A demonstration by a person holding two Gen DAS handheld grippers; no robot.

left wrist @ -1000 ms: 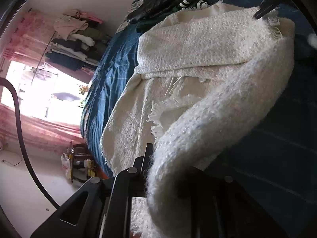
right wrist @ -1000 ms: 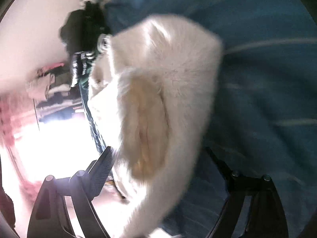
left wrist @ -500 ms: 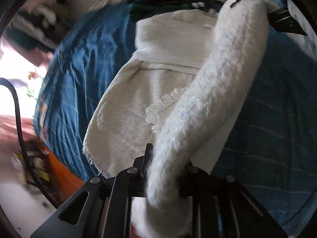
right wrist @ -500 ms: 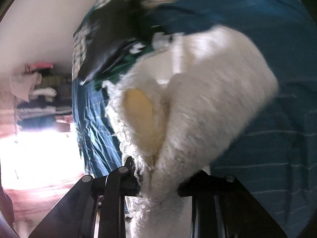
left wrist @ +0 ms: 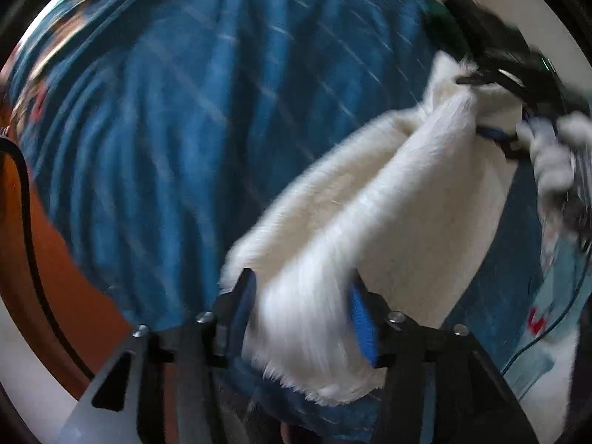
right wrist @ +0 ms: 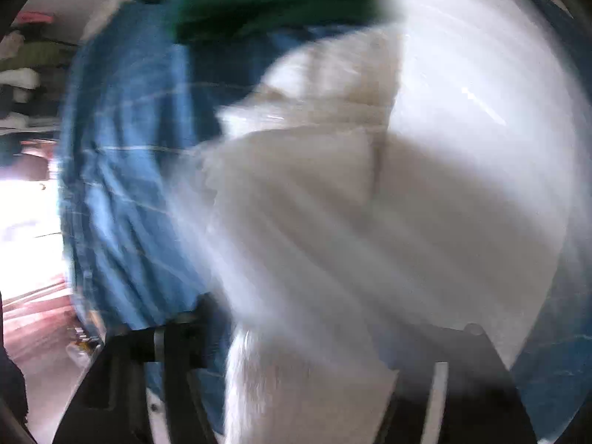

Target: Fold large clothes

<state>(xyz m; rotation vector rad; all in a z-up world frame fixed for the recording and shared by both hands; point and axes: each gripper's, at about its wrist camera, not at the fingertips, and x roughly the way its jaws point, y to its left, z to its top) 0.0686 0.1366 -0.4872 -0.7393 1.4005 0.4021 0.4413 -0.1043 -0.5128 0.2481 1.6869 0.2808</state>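
Note:
A cream fuzzy garment [left wrist: 370,199] hangs stretched above the blue striped bedcover [left wrist: 177,111]. My left gripper [left wrist: 303,314] is shut on one end of it, the fabric bunched between the blue pads. In the left wrist view my right gripper [left wrist: 492,111] holds the far end at the upper right. In the blurred right wrist view the garment [right wrist: 407,185] fills most of the frame and runs down between my right gripper's fingers [right wrist: 296,347], shut on the cloth.
Dark and green clothes [right wrist: 266,11] lie piled at the head of the bed. Shelves with folded clothes [right wrist: 22,74] stand at the left by a bright window. An orange-brown bed edge [left wrist: 55,266] and the floor lie at the lower left.
Both grippers have swung quickly with the garment, lifting it off the bed. The left view has turned from the window side to look across the bedcover. Both views are now motion-blurred.

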